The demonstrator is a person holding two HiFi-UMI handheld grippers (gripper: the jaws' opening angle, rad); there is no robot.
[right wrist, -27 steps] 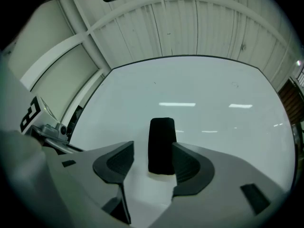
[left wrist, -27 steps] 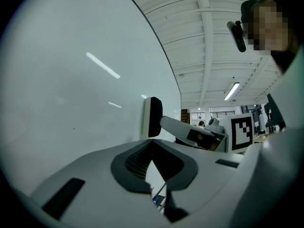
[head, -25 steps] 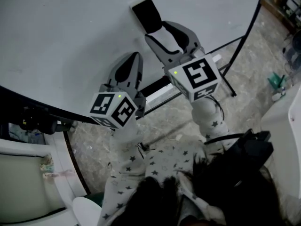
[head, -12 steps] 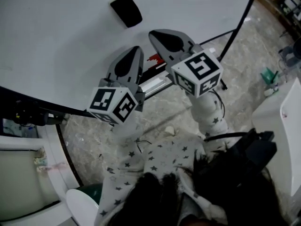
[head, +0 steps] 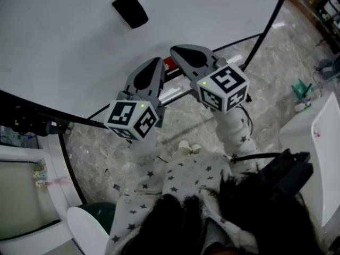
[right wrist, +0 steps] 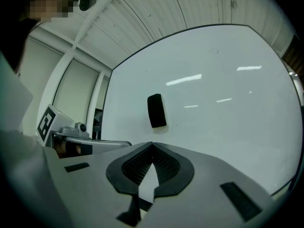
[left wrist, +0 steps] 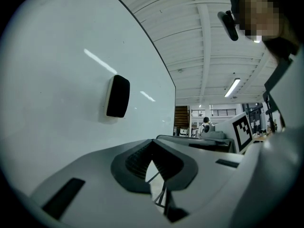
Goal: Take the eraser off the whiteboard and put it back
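Note:
The black eraser (head: 130, 9) sticks flat on the whiteboard (head: 64, 52), with nothing holding it. My right gripper (head: 178, 50) hangs shut and empty, below and to the right of the eraser and clear of it. Beside it on the left, my left gripper (head: 154, 62) is also shut with nothing in it. Seen from the left gripper view, the eraser (left wrist: 118, 96) lies up and left of the closed tips (left wrist: 152, 141). From the right gripper view the eraser (right wrist: 156, 110) sits just above the closed tips (right wrist: 152, 145).
The board's tray (head: 178, 92) runs under both grippers, with a red object (head: 170, 64) on it. The stand's black leg (head: 265, 31) slants at the right. A green object (head: 298, 89) lies on the stone floor, and a white surface (head: 324, 137) borders the right side.
My right gripper was open around the eraser; it has drawn back from the board and shut empty. The left gripper pulled back too. The eraser stays on the board.

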